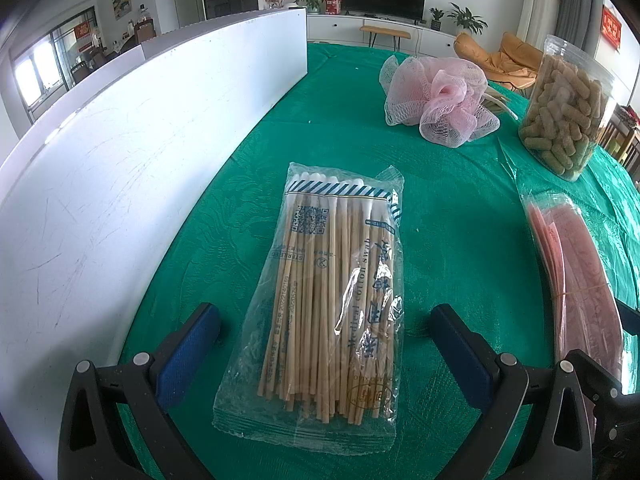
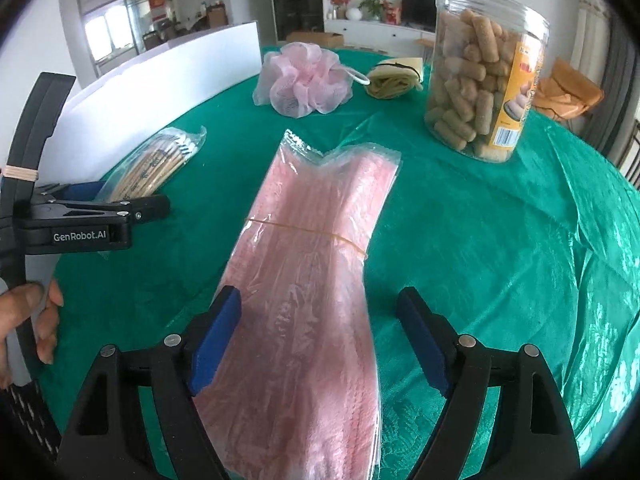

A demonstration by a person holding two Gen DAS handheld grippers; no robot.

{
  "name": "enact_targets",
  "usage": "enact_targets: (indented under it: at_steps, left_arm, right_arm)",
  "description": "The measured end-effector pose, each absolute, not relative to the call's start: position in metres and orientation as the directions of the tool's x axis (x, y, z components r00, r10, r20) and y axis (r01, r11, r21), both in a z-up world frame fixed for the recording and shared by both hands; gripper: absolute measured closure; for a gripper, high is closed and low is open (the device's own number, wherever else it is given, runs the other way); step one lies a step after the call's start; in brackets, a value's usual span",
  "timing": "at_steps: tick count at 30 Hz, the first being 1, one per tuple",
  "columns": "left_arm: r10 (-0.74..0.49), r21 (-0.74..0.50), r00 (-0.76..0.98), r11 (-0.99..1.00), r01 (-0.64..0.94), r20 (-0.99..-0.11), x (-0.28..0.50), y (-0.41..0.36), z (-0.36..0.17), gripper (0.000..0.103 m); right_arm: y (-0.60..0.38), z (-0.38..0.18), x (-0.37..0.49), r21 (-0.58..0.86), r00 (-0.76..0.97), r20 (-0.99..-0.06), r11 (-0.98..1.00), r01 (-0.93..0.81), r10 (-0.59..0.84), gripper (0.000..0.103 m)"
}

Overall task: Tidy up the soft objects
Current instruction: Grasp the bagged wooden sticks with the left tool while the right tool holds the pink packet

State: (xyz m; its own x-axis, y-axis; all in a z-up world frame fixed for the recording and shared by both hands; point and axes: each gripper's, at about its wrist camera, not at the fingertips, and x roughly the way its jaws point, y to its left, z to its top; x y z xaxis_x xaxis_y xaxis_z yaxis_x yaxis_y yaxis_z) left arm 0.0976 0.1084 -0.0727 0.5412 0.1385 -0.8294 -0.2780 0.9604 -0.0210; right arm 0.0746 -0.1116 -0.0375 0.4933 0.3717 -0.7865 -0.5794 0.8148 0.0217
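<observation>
Swabs first: one clear plastic packet of wooden-stick cotton swabs (image 1: 326, 304) lies flat on the green tablecloth (image 1: 452, 216), long axis running away from me, cotton tips at the far end. My left gripper (image 1: 326, 354) straddles its near end, fingers spread apart, not touching it. One banded clear bag of pink sheets (image 2: 308, 292) also points away, between my right gripper's (image 2: 318, 340) parted fingers. Beyond sit one pink mesh bath pouf (image 2: 306, 78) and one clear snack jar (image 2: 486, 74).

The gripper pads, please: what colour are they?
Blue pads on black fingers, clearest in the right wrist view.
</observation>
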Motion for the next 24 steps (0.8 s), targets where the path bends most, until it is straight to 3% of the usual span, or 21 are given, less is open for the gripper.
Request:
enact_targets:
  at_steps: [13,16,18,21,24]
  left_arm:
    - [0.138,-0.022,0.541,0.96,-0.278,-0.83,0.098,0.108,-0.073,0.0]
    - [0.136,-0.021,0.536,0.961,-0.276,-0.833,0.099,0.108,-0.073,0.0]
    - [0.113,-0.017,0.518,0.971,-0.24,-0.848,0.098,0.108,-0.071,0.0]
    - [0.057,-0.019,0.447,0.986,-0.163,-0.893,0.105,0.111,-0.069,0.0]
    - [0.046,-0.024,0.395,0.985,-0.17,-0.918,0.106,0.118,-0.068,0.0]
  right_arm:
    - [-0.111,-0.037,0.075,0.03,0.482,-0.791,0.811,-0.584,0.377,0.019]
    - [-0.108,-0.032,0.088,0.062,0.376,-0.856,0.793,-0.606,0.354,0.018]
    - [-0.112,-0.024,0.101,0.138,0.28,-0.896,0.815,-0.562,0.345,0.019]
    - [-0.117,-0.004,0.109,0.218,0.26,-0.884,0.834,-0.507,0.389,0.019]
    - [-0.103,0.002,0.109,0.19,0.273,-0.889,0.84,-0.508,0.367,0.019]
